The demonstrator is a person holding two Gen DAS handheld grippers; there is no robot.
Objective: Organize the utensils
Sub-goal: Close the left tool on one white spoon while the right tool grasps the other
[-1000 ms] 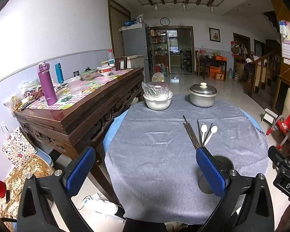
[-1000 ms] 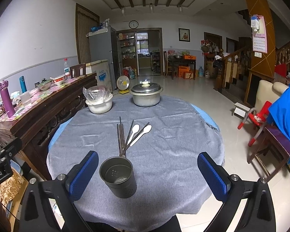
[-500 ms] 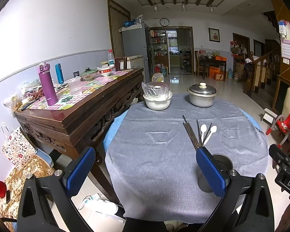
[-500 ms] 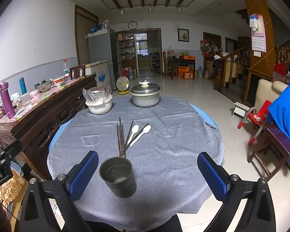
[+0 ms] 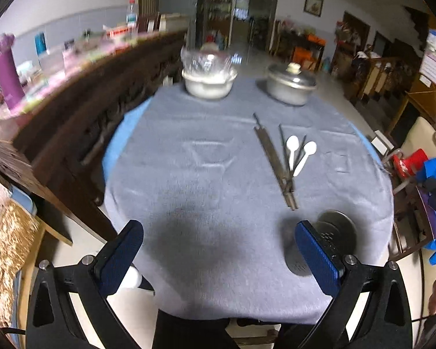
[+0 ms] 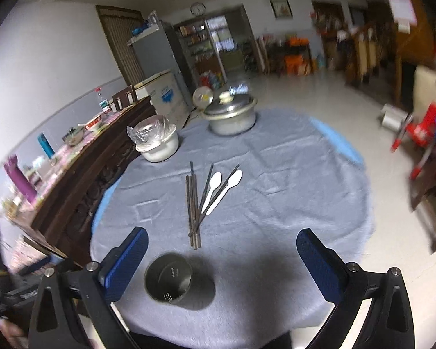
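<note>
Both grippers hang over the near edge of a round table [image 6: 305, 174] covered by a grey cloth, and both have their jaws wide apart with nothing between them.

The left gripper [image 5: 218, 250] has only bare cloth in its gap. A metal cup [image 5: 338, 231] stands just behind its right finger [image 5: 316, 250], outside the gap; whether they touch cannot be told.

The right gripper [image 6: 221, 257] sits further right along the near edge. Here the cup [image 6: 168, 280] stands upright by the near edge, just beside the left finger [image 6: 125, 258], inside the gap but well off its middle.

The utensils lie flat near the middle of the table, beyond both pairs of jaws. A bundle of brown chopsticks [image 6: 192, 209] points towards the cup, its near ends close to the rim. About 3 dark chopsticks [image 6: 207, 187] fan out from it. 2 white spoons [image 6: 222, 190] lie among them, bowls towards the far edge.

At the far edge stand a white bowl [image 6: 157, 145] covered in plastic film and a lidded pot [image 6: 231, 115], apart from each other.
</note>
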